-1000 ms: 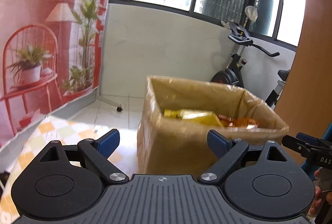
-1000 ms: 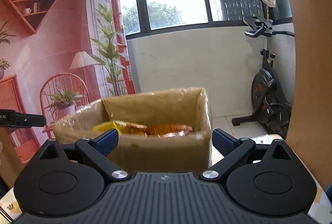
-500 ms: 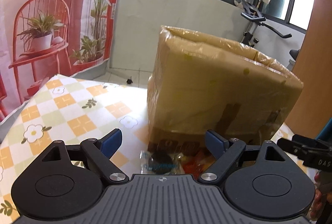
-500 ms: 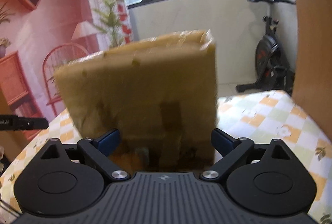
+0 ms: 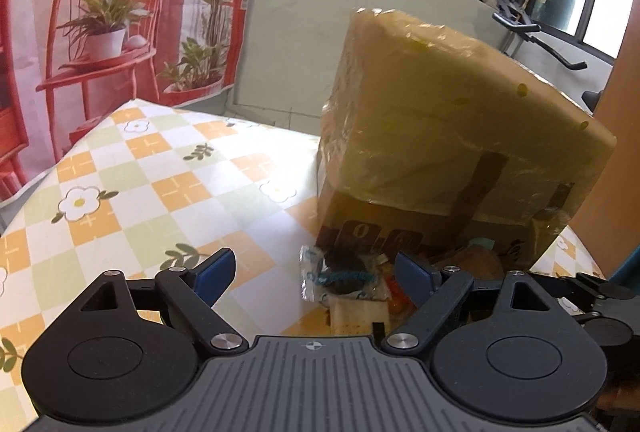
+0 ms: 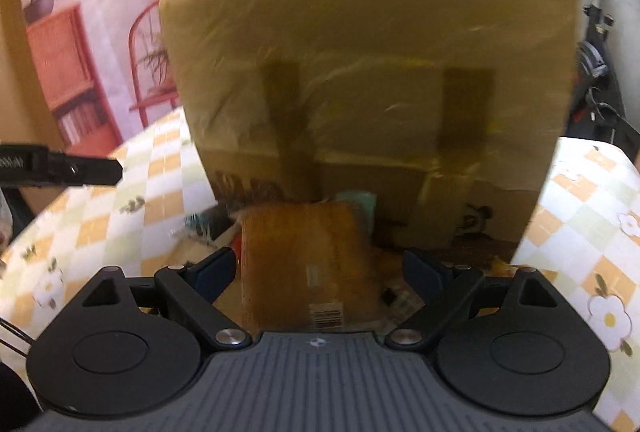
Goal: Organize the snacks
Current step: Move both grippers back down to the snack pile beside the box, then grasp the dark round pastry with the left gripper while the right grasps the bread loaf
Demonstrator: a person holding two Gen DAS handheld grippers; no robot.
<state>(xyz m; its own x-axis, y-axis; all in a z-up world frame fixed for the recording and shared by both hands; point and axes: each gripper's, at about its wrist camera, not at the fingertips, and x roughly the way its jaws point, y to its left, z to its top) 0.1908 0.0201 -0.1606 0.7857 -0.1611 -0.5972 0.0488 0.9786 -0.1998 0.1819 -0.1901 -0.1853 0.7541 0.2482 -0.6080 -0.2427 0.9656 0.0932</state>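
A tall cardboard box, wrapped in yellowish plastic film, stands on the far right part of the checked floral tablecloth, and a small heap of snacks lies on the cloth at its near foot. The left gripper has its blue-tipped fingers spread wide and empty, aimed at a clear packet with a dark round snack at the left edge of the heap. The right gripper is likewise spread with nothing in it, its fingers straddling an orange-brown packet with a barcode that lies flat, near end toward the camera; whether the pads touch it cannot be told through the blur. The step in hand looks like picking one packet to lift into the box. To do it well, the right tongs should come down squarely over the packet's narrow width, close on its body and not on a loose film edge, and lift clear of its neighbours before rising above the tall rim. Slippery wrapping may slide, so a firm, centred pinch seems wise, with the left tongs staying out of the path.
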